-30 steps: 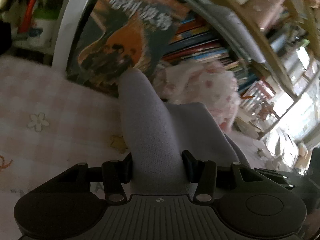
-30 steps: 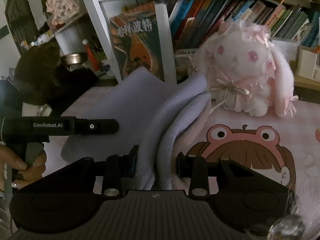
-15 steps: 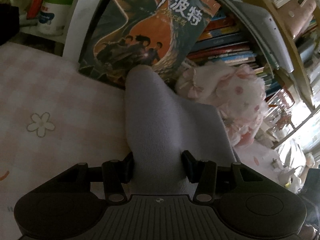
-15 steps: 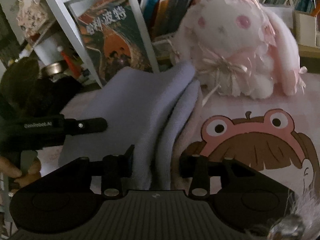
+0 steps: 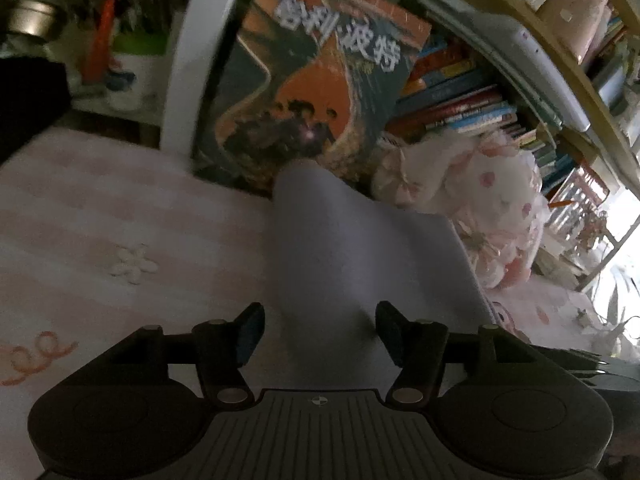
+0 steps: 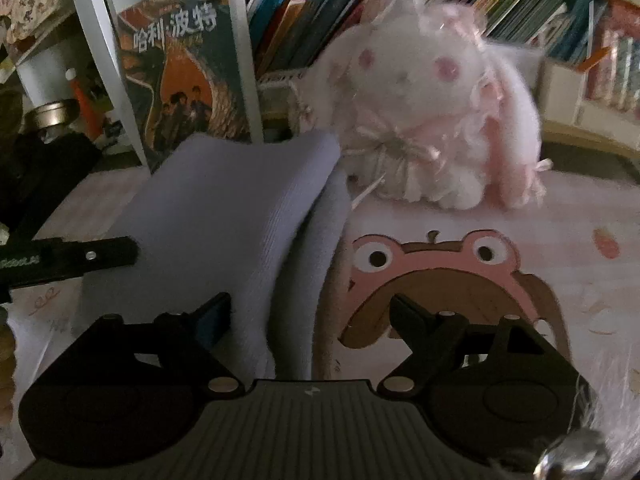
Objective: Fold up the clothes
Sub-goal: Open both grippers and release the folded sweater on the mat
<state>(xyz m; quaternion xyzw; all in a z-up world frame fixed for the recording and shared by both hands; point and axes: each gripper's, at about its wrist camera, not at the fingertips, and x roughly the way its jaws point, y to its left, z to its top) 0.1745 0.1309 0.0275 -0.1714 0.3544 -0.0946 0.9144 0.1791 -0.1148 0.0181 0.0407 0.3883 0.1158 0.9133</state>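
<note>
A lavender knit garment point(image 5: 340, 256) lies folded over on the pink patterned tablecloth point(image 5: 100, 216). My left gripper point(image 5: 320, 328) is open, its jaws standing apart on either side of the cloth's near edge. In the right wrist view the same garment point(image 6: 224, 216) shows as a doubled fold, and my right gripper point(image 6: 310, 316) is open wide around its near end. The left gripper's black body point(image 6: 68, 260) shows at the garment's left side.
A large book with an orange cover point(image 5: 312, 92) leans on a white shelf post point(image 5: 200, 56) behind the garment. A pink and white plush bunny point(image 6: 432, 120) sits at the back right. A frog print point(image 6: 432, 276) marks the cloth. Bookshelves point(image 6: 500, 8) line the rear.
Both grippers have opened and let go of the lavender garment, which now rests on the table. The fold has settled lower and further toward the book.
</note>
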